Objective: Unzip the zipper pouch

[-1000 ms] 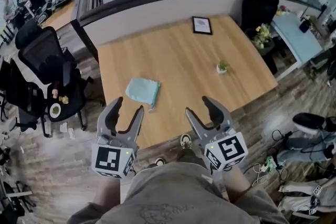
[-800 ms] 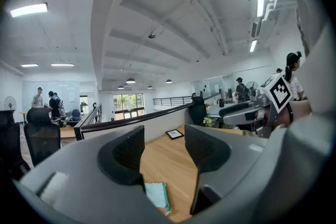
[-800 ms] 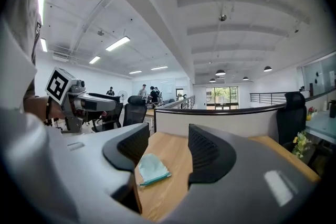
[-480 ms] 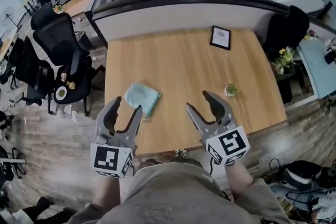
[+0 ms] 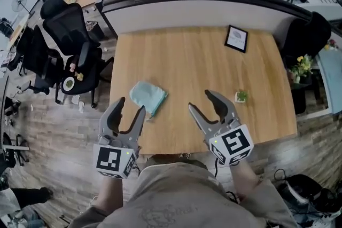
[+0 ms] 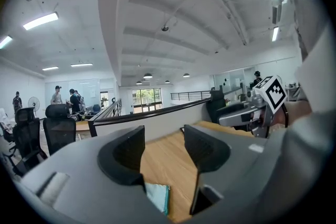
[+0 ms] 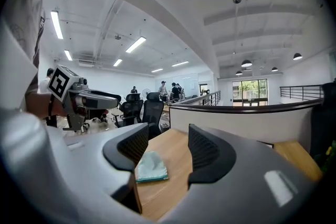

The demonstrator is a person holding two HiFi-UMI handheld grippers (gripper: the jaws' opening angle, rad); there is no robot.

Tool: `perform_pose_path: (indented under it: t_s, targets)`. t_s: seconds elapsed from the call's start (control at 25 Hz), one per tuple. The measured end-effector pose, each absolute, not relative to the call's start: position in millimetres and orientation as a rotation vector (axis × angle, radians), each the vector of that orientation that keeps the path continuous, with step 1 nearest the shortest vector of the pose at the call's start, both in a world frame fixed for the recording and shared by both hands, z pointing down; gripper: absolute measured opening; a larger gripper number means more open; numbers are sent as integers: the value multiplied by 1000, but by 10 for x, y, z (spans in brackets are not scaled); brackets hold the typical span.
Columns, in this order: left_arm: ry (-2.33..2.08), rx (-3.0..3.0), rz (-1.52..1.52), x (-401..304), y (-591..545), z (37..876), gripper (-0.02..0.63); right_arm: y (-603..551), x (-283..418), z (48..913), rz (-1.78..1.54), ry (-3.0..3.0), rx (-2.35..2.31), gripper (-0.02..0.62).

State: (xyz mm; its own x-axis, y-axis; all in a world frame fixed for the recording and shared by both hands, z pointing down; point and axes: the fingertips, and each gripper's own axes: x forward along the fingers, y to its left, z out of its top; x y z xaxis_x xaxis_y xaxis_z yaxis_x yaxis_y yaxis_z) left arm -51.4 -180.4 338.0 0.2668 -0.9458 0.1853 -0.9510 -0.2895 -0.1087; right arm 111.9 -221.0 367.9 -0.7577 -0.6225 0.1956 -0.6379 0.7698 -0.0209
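Note:
A light teal zipper pouch (image 5: 148, 97) lies flat on the wooden table (image 5: 187, 67), near its front left. My left gripper (image 5: 129, 105) hovers open just short of the table's front edge, its fingertips close to the pouch's near corner. My right gripper (image 5: 200, 100) is open too, over the table's front edge to the right of the pouch. The pouch (image 6: 157, 196) shows low between the left jaws, and the pouch (image 7: 151, 166) shows between the right jaws in the right gripper view. Neither gripper holds anything.
A framed picture (image 5: 236, 38) lies at the table's far right and a small green plant (image 5: 241, 96) sits near the right front. Black office chairs (image 5: 69, 34) stand left of the table. A dark-topped partition wall (image 5: 203, 2) runs behind it.
The view has shifted so the table and pouch sit closer and more centred under the grippers. Both grippers stay open and keep the same pose relative to each other.

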Motion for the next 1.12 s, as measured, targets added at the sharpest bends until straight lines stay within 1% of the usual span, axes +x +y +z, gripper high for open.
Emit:
perform_pose_path:
  t_s: [0.16,0.52,0.76,0.92,1.12]
  targets:
    - [-1801,2545,346,-489,-1903,3392,230,-2251,1097,3764,153,-2770,1005,221]
    - [-1426,2716,615,-476,-2243,3788,239,-2383,1007,3877,218,-2720,1062,221]
    - [-1259,2763,646,-610,-2603,4059,239,-2484,857,3980,258,-2691,1102,221]
    - [-1054,2853,700,-578,-2783,4326,239,-2545,752,4147,278,-2646,1134,221]
    - [-884,2896,880,-570,-2994,4832,239,-2574,623,4357,317,-2602,1141,221]
